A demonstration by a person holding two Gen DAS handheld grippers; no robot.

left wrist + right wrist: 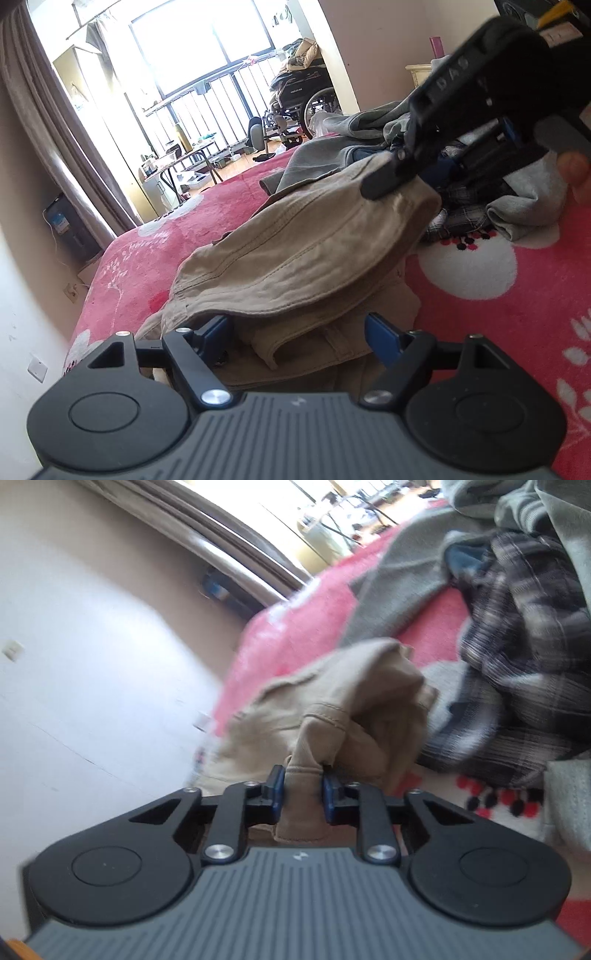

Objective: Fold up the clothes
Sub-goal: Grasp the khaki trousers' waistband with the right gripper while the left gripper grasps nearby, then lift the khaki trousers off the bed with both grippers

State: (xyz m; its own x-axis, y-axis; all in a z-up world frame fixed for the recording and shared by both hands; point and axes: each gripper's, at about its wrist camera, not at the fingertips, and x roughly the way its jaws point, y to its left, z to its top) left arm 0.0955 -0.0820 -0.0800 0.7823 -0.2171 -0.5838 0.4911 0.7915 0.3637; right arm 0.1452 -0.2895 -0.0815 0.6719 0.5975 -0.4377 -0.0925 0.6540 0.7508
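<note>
Beige trousers (295, 254) lie partly folded on the pink bed cover (498, 332). My left gripper (299, 332) is open just in front of the near fold, its blue pads either side of the cloth edge without closing on it. My right gripper (301, 797) is shut on a bunched end of the beige trousers (351, 701) and holds it lifted. In the left wrist view the right gripper (391, 173) shows at the far end of the trousers, raising the top layer.
A pile of other clothes lies behind: a grey sweatshirt (332, 155) and a dark plaid shirt (524, 646). The bed's left edge drops to a white wall (92, 664). A wheelchair (299, 99) and window stand far back.
</note>
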